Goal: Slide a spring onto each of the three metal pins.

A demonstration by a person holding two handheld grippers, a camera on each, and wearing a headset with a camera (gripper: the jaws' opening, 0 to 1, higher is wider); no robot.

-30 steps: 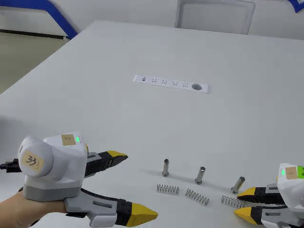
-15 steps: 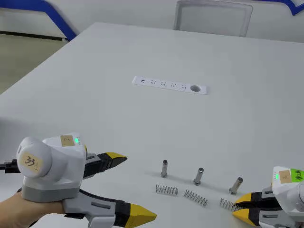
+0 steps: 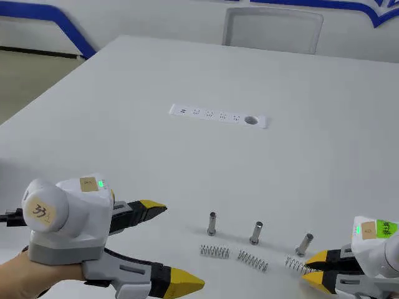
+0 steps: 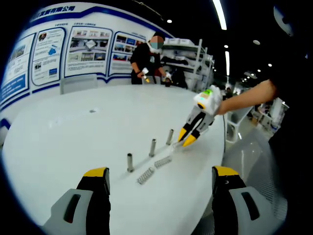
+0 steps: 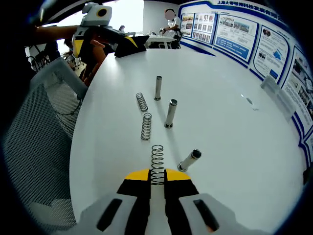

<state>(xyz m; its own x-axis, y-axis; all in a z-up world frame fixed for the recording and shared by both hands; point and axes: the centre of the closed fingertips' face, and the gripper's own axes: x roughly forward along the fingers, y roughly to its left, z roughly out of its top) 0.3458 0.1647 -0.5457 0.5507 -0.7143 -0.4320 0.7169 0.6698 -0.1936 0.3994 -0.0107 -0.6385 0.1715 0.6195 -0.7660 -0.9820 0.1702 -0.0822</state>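
Steel pins (image 3: 255, 232) are all standing bare, with three springs (image 3: 252, 260) lying just on their near side. Your right gripper (image 5: 156, 180) seems to be pinching the right spring (image 5: 157, 159) by its end. Your left gripper (image 3: 182, 244) is hovering wide open at the near left. No spring is sitting on a pin yet.

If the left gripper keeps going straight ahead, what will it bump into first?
Probably the nearest small coiled metal spring, lying beside the closest upright silver pin, though how high the left gripper is held is unclear.
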